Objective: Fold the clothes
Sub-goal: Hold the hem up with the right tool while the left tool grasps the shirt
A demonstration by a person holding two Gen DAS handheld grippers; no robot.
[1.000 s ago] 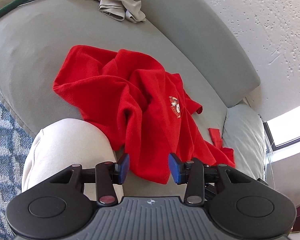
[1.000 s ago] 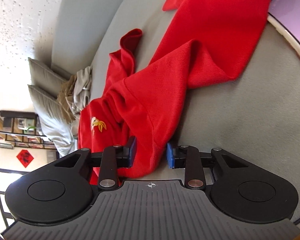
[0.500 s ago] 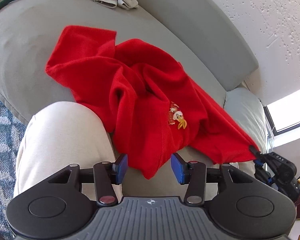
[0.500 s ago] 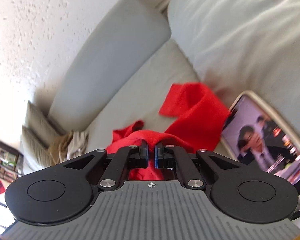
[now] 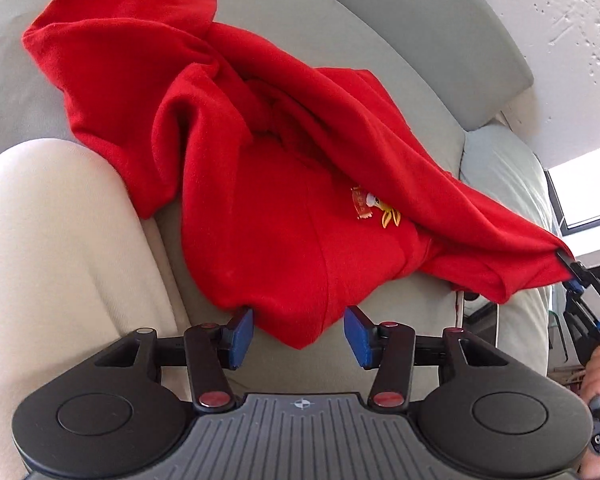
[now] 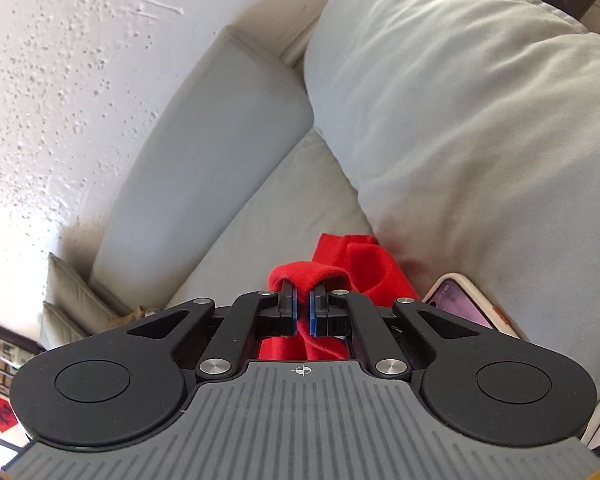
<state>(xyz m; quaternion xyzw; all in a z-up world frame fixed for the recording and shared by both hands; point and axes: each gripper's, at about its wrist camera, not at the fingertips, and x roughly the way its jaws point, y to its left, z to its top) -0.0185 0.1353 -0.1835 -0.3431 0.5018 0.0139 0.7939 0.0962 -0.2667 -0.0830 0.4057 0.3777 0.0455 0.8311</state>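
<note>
A crumpled red shirt [image 5: 260, 184] with a small bird logo lies on the grey sofa seat [image 5: 4, 40]. My left gripper [image 5: 299, 336] is open, its blue pads either side of the shirt's near hem corner. My right gripper [image 6: 303, 303] is shut on a fold of the red shirt [image 6: 360, 264]. It shows at the right edge of the left wrist view [image 5: 568, 266], holding one end of the shirt lifted and stretched.
A beige trouser leg [image 5: 60, 260] fills the left foreground. A large pale cushion [image 6: 460, 120] and a phone [image 6: 466, 306] lie by the right gripper. The sofa backrest [image 6: 204, 152] and a white wall stand behind.
My right gripper shut on the shirt's edge and pulled it up and to the right, stretching the cloth. My left gripper moved closer to the near hem and stayed open.
</note>
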